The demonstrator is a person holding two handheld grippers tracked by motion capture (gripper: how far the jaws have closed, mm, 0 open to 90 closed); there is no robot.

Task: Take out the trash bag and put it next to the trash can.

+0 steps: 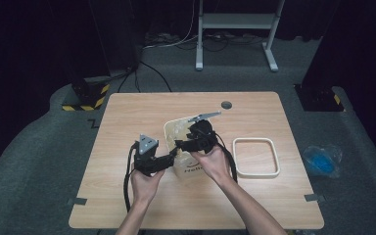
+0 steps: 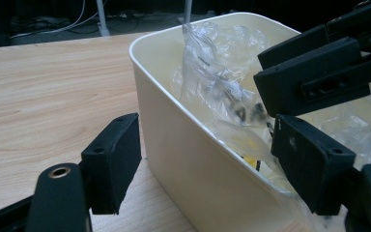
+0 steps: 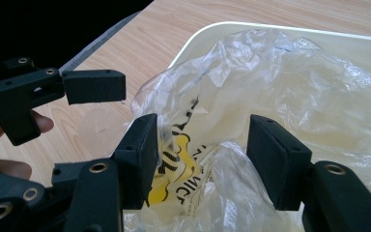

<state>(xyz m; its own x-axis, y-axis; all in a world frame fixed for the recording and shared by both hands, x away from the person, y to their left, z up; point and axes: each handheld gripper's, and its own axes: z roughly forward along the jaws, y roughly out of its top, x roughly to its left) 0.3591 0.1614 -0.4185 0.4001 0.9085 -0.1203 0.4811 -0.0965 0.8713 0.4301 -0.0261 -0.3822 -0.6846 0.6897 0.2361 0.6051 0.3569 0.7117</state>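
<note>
Left claw (image 2: 207,164), jaws apart, straddles the cream tub's (image 2: 183,145) near wall on the bench (image 1: 127,196). Right claw (image 3: 200,154), jaws apart, hangs over crumpled clear plastic bags (image 3: 280,92) inside.

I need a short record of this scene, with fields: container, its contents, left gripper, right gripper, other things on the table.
container: cream plastic tub, mid-table
contents: crumpled clear plastic bags, one with yellow print
left gripper: open, straddling the tub's near wall
right gripper: open, fingers either side of a bag inside the tub
other things: cream rectangular frame lying flat, right of the tub
</note>
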